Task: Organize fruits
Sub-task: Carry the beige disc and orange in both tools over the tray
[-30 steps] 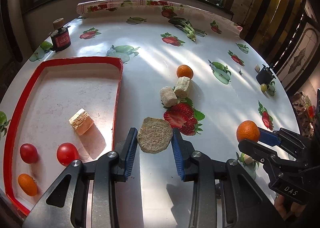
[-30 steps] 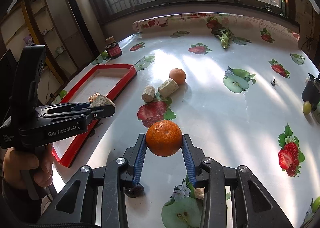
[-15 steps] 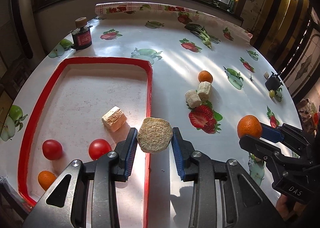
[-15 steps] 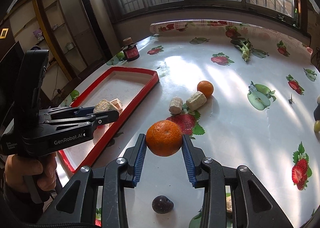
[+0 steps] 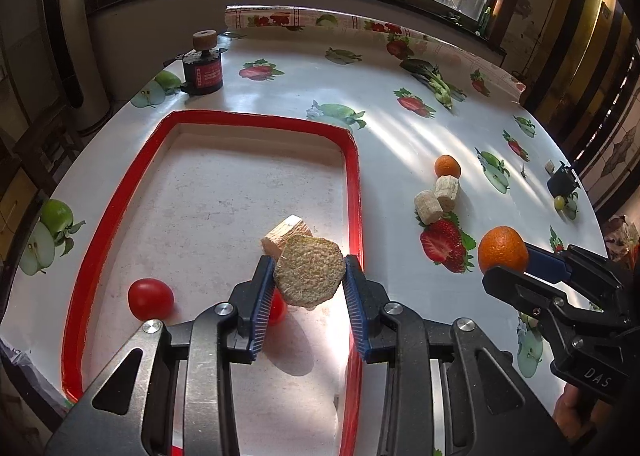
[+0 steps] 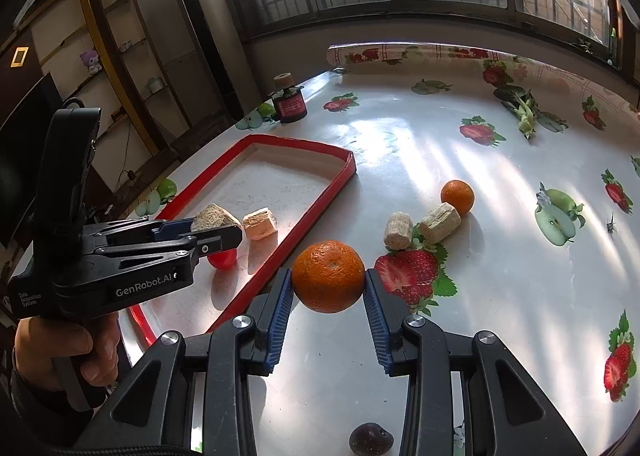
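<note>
My left gripper (image 5: pixel 308 280) is shut on a flat tan sugarcane slice (image 5: pixel 310 271) and holds it above the near right part of the red-rimmed tray (image 5: pixel 354 176). The tray holds a tan chunk (image 5: pixel 286 234) and red tomatoes (image 5: pixel 150 298). My right gripper (image 6: pixel 328 286) is shut on an orange (image 6: pixel 328 276) above the table, just right of the tray's (image 6: pixel 320 196) rim. A second orange (image 6: pixel 457 197) and two tan chunks (image 6: pixel 439 222) lie on the table beyond.
A dark jar with a cork lid (image 5: pixel 203 64) stands past the tray's far end. A dark plum (image 6: pixel 370 441) lies on the table under my right gripper. A small black object (image 5: pixel 562 182) and a green grape (image 5: pixel 559 202) sit at the far right edge.
My left gripper has carried the slice leftward from over the table to over the tray. My right gripper has moved toward the tray with the orange still in it.
</note>
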Demonstrator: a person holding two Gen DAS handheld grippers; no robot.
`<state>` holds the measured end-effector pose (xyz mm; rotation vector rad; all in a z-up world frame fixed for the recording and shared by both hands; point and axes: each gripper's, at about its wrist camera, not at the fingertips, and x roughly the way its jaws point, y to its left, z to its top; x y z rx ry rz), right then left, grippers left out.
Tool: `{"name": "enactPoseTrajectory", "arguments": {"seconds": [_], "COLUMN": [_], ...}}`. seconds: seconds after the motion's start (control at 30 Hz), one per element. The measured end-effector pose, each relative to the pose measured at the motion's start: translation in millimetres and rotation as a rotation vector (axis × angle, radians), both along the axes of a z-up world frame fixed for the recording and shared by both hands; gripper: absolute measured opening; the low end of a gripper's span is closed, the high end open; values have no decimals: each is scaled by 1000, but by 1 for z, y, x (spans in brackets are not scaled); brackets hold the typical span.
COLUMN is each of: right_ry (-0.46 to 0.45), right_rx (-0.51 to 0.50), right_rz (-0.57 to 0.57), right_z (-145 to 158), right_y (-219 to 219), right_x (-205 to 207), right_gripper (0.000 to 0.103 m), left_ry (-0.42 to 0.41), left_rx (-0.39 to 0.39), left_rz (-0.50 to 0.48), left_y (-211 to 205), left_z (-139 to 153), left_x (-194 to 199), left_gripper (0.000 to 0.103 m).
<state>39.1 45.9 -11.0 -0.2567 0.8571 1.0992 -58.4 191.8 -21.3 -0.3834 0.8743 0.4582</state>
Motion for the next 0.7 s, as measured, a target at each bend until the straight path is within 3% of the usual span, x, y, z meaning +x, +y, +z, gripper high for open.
{"name": "enactPoseTrajectory", "arguments": {"seconds": [0.7], "right_ry": [6], "right_rx": [-8], "right_rz": [71], "right_z": [-2], "right_y": [63], "right_x": [-5], "right_gripper": [37], "left_ry": [14], "left_rx": [-2], "left_rz": [96], "left_y": [53], "left_z": [-7], "left_x": [-30], "left_gripper": [32]}}
